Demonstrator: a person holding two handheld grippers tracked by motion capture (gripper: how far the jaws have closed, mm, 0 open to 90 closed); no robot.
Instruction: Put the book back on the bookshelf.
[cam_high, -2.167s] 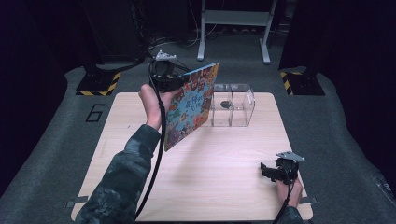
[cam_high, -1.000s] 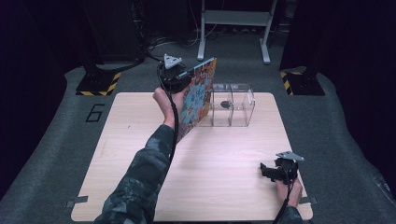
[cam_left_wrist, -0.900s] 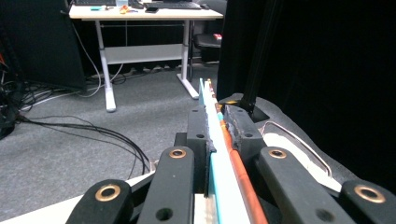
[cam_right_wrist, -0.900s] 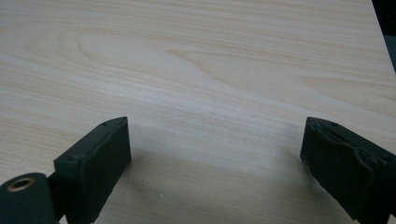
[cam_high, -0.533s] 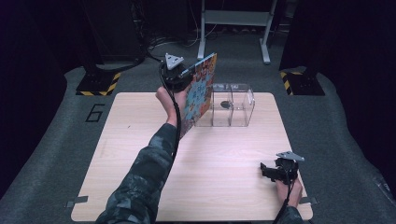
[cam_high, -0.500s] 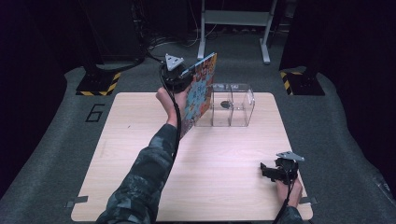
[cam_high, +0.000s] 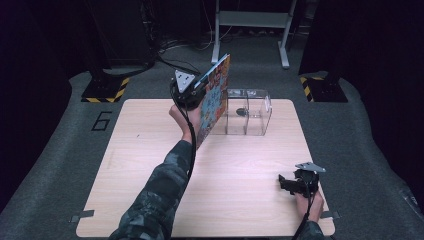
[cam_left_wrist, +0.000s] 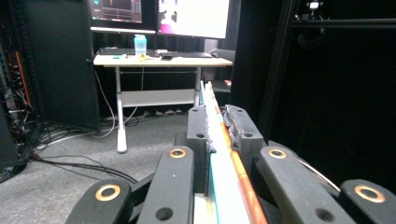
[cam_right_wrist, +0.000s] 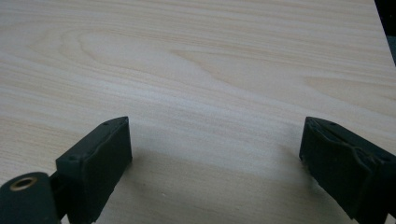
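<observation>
The left gripper (cam_left_wrist: 218, 140) has its jaws clamped flat on the edge of a thin book (cam_left_wrist: 223, 177). In the left gripper view you can see the teal and orange edges of the cover squeezed between the pads (cam_left_wrist: 198, 135), so that's a solid pinch, not just a rest. From the high view the left gripper (cam_high: 186, 92) holds the book (cam_high: 214, 102) up on edge, tilted, with the colourful cover facing the camera side and the top corner sticking up past the far edge of the table (cam_high: 150, 165).

What changed over the last couple of seconds: the book got carried away from the person and toward the far side, and it's been tipped up steeper. A moment back it sat more over the middle-left of the table with its face leaning open; now it's right up beside the clear box (cam_high: 246, 112), with the book's lower edge overlapping the box's left wall in the picture. I can't tell if it's actually touching or just in front of it.

My guess is the book is headed into one of the slots of that clear box, like filing it upright. If so, the lining-up part is about done and the lowering is what's left.

The right gripper (cam_high: 295, 184) hasn't budged. It's parked low at the near right corner, jaws spread wide with nothing between them, only bare wood under them in the right gripper view (cam_right_wrist: 215, 154).
</observation>
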